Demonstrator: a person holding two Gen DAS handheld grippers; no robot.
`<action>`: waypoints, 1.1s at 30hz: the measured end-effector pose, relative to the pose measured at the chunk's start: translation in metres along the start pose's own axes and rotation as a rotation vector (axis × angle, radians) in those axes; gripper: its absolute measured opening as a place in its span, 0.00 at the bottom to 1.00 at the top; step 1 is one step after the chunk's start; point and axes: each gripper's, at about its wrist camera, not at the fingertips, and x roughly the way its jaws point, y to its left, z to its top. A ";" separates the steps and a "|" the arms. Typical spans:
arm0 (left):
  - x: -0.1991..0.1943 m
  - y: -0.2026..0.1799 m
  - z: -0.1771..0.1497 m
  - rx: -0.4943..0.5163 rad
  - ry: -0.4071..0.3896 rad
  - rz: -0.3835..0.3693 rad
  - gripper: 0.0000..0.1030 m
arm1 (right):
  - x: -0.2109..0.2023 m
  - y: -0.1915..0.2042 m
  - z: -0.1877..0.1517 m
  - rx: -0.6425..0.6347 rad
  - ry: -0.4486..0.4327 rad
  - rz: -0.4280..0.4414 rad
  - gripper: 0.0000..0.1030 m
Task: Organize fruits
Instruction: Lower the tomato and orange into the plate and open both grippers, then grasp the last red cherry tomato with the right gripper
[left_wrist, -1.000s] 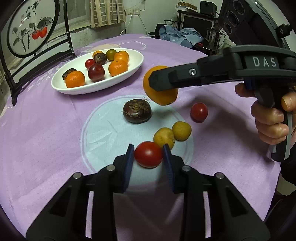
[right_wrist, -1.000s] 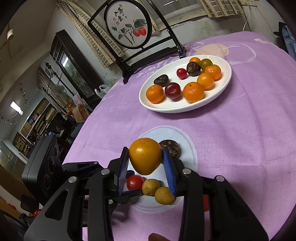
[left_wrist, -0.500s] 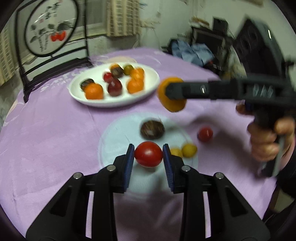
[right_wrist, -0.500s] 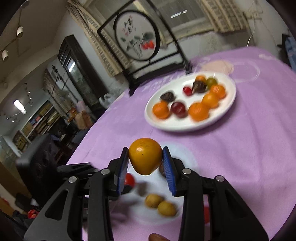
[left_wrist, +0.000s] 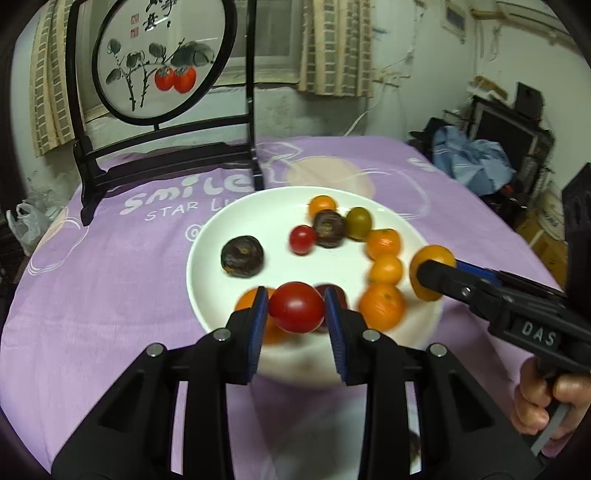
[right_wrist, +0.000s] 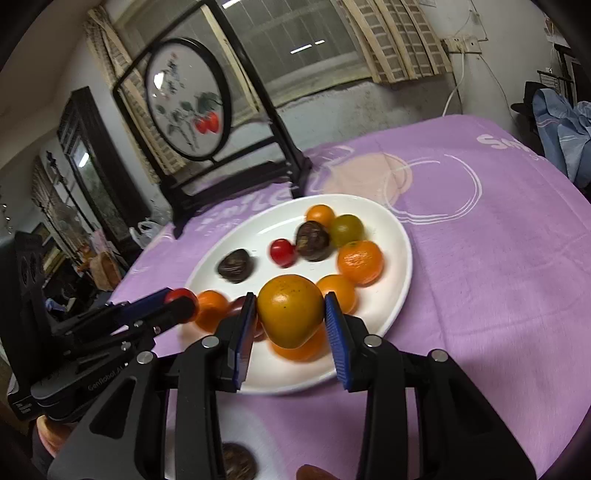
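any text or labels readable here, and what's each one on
"smile" on the purple tablecloth, print at
"STAR L…" below it, cut off by the plate
"DAS" on the right gripper
"GenRobot" on the left gripper, rest too blurred
Characters on the round screen: unreadable

Dim indoor light; fisheye-warped edges, motion-blurred near fruit.

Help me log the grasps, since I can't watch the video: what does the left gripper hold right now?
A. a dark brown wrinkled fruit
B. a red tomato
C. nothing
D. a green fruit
B: in the left wrist view the left gripper is shut on a red tomato, held above the near side of the white plate.
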 end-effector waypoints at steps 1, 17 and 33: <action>0.006 0.000 0.003 -0.006 0.004 0.008 0.31 | 0.004 -0.002 0.000 0.002 0.007 -0.002 0.36; -0.015 -0.008 0.009 -0.002 -0.058 0.125 0.94 | -0.035 0.007 0.008 -0.025 -0.025 0.053 0.62; -0.061 0.014 -0.079 -0.025 0.033 0.125 0.98 | -0.075 0.019 -0.073 -0.180 0.203 0.066 0.62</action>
